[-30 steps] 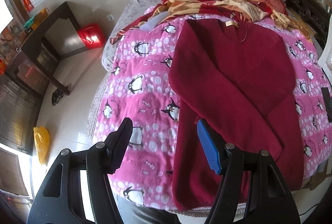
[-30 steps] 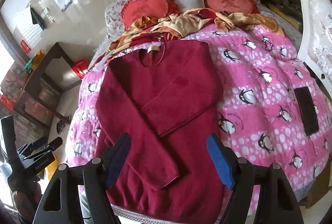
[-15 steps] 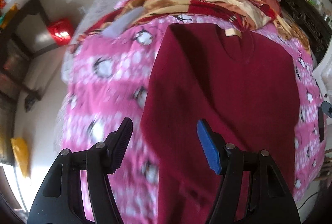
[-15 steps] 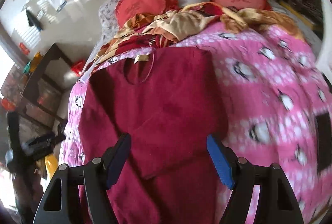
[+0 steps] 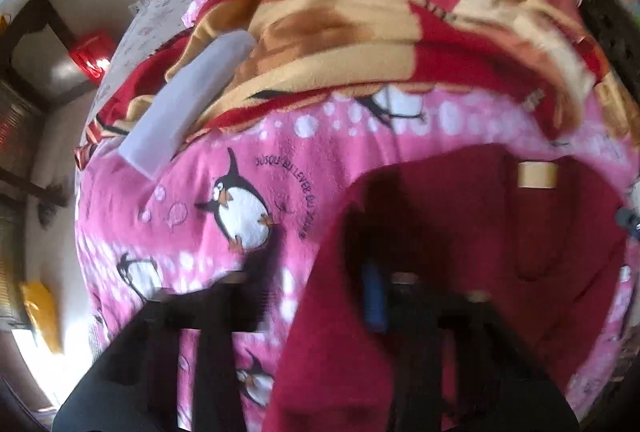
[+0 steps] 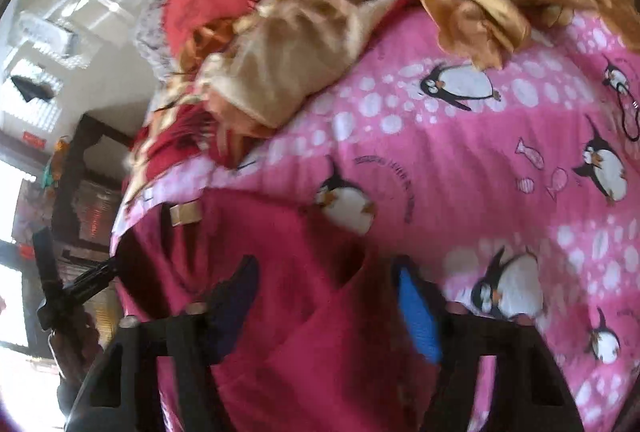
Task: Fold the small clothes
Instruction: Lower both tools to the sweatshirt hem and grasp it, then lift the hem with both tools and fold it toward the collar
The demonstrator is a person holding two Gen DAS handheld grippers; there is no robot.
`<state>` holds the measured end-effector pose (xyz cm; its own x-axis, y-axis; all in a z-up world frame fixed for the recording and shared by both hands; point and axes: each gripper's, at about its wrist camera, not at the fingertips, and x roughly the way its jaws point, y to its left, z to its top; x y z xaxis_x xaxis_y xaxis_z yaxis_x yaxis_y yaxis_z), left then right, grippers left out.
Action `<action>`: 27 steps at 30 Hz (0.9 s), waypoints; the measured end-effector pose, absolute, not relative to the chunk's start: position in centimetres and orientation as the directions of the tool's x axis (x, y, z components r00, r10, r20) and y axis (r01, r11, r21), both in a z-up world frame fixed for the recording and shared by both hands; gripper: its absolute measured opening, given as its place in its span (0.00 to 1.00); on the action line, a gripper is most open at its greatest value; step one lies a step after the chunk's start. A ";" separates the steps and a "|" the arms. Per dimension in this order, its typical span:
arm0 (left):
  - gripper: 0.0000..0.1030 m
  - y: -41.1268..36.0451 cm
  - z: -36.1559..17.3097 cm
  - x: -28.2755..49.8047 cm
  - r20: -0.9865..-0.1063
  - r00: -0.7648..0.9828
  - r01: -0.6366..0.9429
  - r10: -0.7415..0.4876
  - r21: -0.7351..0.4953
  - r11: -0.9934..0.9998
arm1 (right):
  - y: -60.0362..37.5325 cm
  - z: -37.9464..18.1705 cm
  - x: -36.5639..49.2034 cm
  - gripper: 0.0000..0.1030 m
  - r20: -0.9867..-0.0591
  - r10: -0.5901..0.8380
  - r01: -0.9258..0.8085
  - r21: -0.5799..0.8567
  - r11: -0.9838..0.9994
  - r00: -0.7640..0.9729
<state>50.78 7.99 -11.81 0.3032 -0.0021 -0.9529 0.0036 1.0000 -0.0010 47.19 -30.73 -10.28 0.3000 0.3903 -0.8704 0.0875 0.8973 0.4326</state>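
The pink penguin blanket (image 5: 256, 160) covers the bed and fills far more of both views than a second ago; the floor and dark side table have slid to the left margin of each frame. Both views are motion-blurred.

The dark red sweater (image 5: 460, 232) lies flat on the blanket, collar toward the head of the bed, its tan neck label (image 5: 537, 174) now large in the left view and also visible in the right view (image 6: 185, 213). One second ago the whole garment with folded sleeves was in sight; now only its upper part shows.

The red-and-gold crumpled blanket (image 5: 360, 32) lies along the head edge, just beyond the collar, much closer than before.

Left gripper (image 5: 308, 292): fingers spread, as in the earlier frames. It now straddles the sweater's left shoulder edge, the blue pad (image 5: 374, 296) over red fabric, the other finger over pink. Contact with cloth: cannot tell.

Right gripper (image 6: 328, 308): fingers spread, unchanged in gap, now over the right shoulder region, blue pad (image 6: 418, 316) near the sweater's edge.
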 end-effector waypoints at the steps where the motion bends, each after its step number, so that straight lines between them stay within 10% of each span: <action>1: 0.10 8.2 -12.0 50.8 -0.953 0.299 -0.007 -0.042 -0.046 0.999 | -30.7 -10.5 47.5 0.49 -0.879 0.371 0.092 0.413 0.906 0.298; 5: 0.07 8.6 -10.2 49.6 -0.935 0.349 -0.024 -0.060 -0.073 0.997 | -31.0 -9.4 47.5 0.10 -0.885 0.339 0.102 0.387 0.916 0.318; 18: 0.06 11.6 1.1 29.5 -0.829 0.506 0.105 -0.239 -0.216 0.971 | -31.0 0.6 30.3 0.10 -0.781 0.395 -0.071 0.415 0.907 0.483; 27: 0.06 12.5 -11.9 16.2 -0.902 0.346 0.028 -0.259 -0.266 0.963 | -31.3 -8.0 13.7 0.01 -0.839 0.367 0.099 0.439 0.893 0.403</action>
